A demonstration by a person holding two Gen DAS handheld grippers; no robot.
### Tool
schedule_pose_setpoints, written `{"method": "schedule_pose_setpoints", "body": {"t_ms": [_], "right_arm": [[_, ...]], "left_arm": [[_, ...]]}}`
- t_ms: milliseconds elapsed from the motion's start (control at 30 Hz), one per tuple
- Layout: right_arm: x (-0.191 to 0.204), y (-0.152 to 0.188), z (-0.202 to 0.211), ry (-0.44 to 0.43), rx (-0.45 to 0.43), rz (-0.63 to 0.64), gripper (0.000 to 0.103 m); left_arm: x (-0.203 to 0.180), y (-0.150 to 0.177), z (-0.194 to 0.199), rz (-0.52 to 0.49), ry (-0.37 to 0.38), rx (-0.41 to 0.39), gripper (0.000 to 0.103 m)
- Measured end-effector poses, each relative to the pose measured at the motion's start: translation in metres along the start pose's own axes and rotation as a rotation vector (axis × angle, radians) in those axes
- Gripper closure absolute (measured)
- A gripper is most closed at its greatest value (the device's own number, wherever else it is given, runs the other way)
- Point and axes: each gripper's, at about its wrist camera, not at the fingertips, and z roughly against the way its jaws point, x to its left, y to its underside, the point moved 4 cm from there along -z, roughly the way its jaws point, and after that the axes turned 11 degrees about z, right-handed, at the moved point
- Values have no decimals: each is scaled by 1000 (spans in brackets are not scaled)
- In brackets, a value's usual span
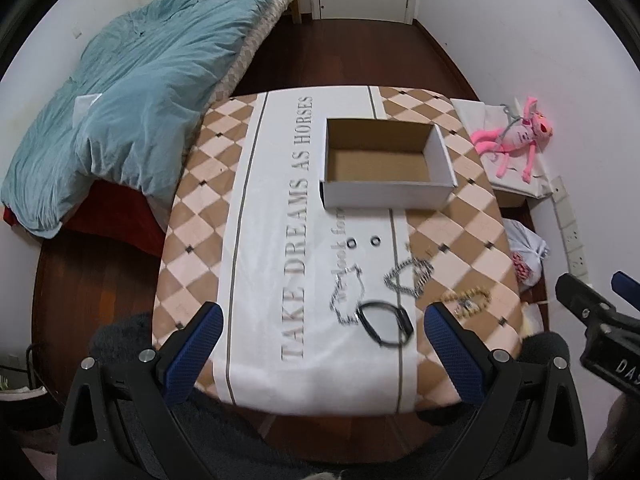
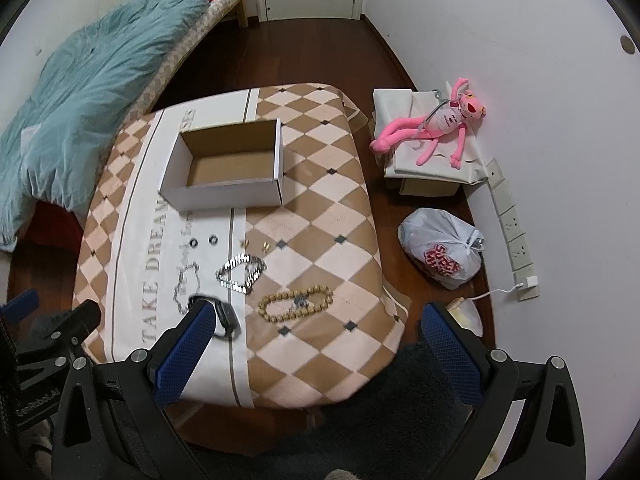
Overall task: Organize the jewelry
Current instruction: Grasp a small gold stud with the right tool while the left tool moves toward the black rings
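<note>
An open, empty cardboard box (image 1: pixel 384 162) (image 2: pixel 230 164) stands on the cloth-covered table (image 1: pixel 256 208) (image 2: pixel 320 208). In front of it lie two small dark rings (image 1: pixel 363 242) (image 2: pixel 203 241), a thin silver chain (image 1: pixel 346 294) (image 2: pixel 185 282), a chunky silver chain (image 1: pixel 408 276) (image 2: pixel 241 270), a wooden bead bracelet (image 1: pixel 468 300) (image 2: pixel 295 302), small gold earrings (image 2: pixel 256 245) and a black watch (image 1: pixel 384 322) (image 2: pixel 222 316). My left gripper (image 1: pixel 322 340) is open and empty, above the table's near edge. My right gripper (image 2: pixel 316 340) is open and empty, also near that edge.
A bed with a teal duvet (image 1: pixel 140 92) (image 2: pixel 80 100) is to the left. On the floor right of the table are a pink plush toy (image 1: pixel 516 136) (image 2: pixel 432 124) on a folded bag, a tied plastic bag (image 2: pixel 444 252) and a power strip (image 2: pixel 512 228).
</note>
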Motion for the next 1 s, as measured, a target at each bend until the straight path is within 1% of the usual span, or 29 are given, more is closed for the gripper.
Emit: {"method": "schedule_pose_setpoints", "body": {"t_ms": [133, 200, 267, 300, 333, 467, 633, 733, 800, 833, 867, 900, 967, 1000], "right_arm": [[-1, -14, -31, -39, -10, -32, 0], [2, -22, -55, -78, -6, -45, 5], [7, -26, -85, -129, 30, -66, 21], [10, -28, -101, -159, 48, -77, 25], [13, -27, -114, -173, 59, -81, 32], [30, -30, -171, -191, 115, -74, 41], [51, -27, -214, -168, 147, -40, 43], [60, -25, -230, -153, 164, -28, 45], [65, -25, -233, -131, 149, -12, 47], [67, -26, -234, -125, 149, -5, 49], [69, -27, -235, -120, 144, 1, 54], [71, -28, -234, -104, 142, 14, 56], [73, -27, -233, -72, 141, 36, 63], [74, -26, -232, -60, 136, 43, 64]], "left_arm": [[-1, -17, -31, -6, -41, -8, 0], [1, -22, -48, -7, -66, 3, 0], [3, -25, -68, -11, -93, 15, 0], [5, -28, -81, -11, -110, 28, 0], [7, -30, -93, -12, -122, 40, 0], [17, -32, -126, -11, -157, 83, 0], [25, -33, -153, -8, -183, 117, 0], [27, -31, -163, -10, -184, 133, 0], [27, -30, -168, -10, -185, 141, 0], [27, -30, -170, -9, -184, 146, 0], [27, -30, -173, -7, -182, 152, 0], [27, -30, -175, -7, -182, 155, 0], [26, -30, -177, -13, -185, 154, 0], [26, -30, -178, -16, -186, 152, 0]]}}
